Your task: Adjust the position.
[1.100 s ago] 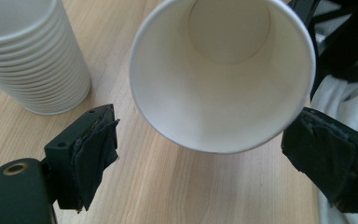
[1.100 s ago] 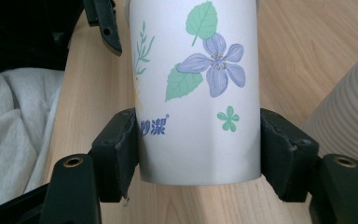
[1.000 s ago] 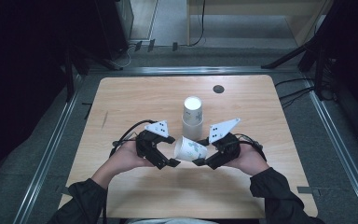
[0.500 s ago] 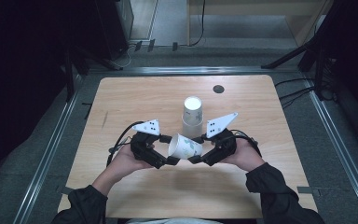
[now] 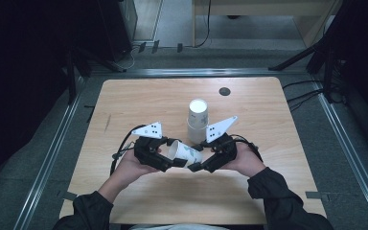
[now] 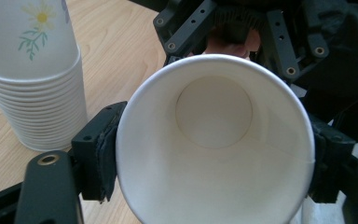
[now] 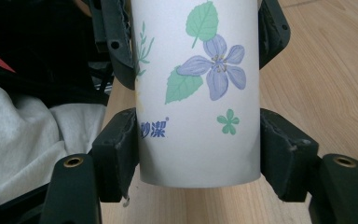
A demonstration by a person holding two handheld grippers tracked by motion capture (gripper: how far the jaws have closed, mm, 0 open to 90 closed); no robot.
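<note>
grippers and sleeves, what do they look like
Both the left gripper and the right gripper are black, boxy frames with screw holes and thick padded fingers. Each carries a pale three-cornered plate with dark dots and a black cable. The sleeves are dark.

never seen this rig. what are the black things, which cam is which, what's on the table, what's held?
No robot arm here: a person holds a handheld two-jaw claw in each hand. The high view looks down on the wooden table; the other two cameras ride on the claws and look along their jaws. The left claw has just been closing and now presses on the rim end of a single paper cup; the right claw grips its base end, so the cup lies sideways between them. A stack of upside-down cups stands just behind.
</note>
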